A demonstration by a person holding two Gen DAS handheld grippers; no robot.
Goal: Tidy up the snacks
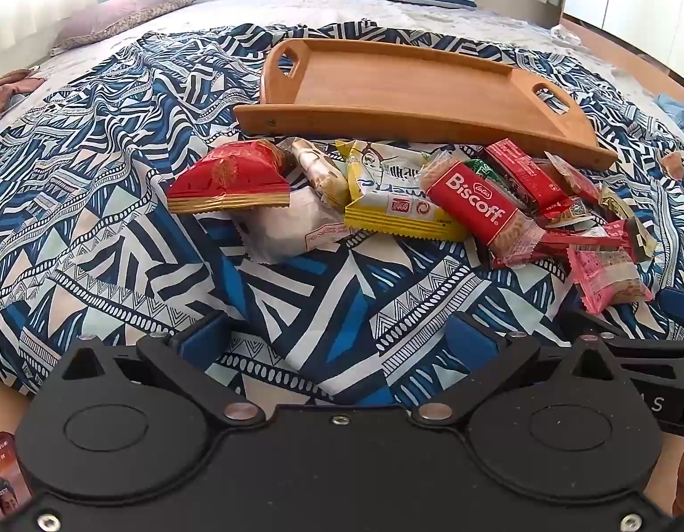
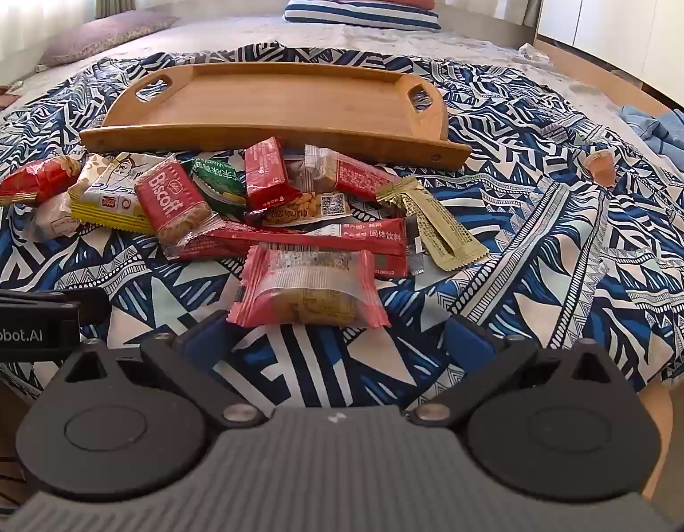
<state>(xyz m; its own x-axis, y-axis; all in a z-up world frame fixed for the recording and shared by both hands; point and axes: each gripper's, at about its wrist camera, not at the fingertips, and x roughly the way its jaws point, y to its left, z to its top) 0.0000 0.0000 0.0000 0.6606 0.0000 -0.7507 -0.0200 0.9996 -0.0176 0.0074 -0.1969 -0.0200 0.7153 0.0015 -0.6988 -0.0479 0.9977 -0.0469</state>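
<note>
Tray w/ nothing inside, snacks piled beside, apparently touching

Both wrist cameras look forward and down past their claws, close over the shared heap of wrapped snacks and long wooden handled tray beyond.
</note>
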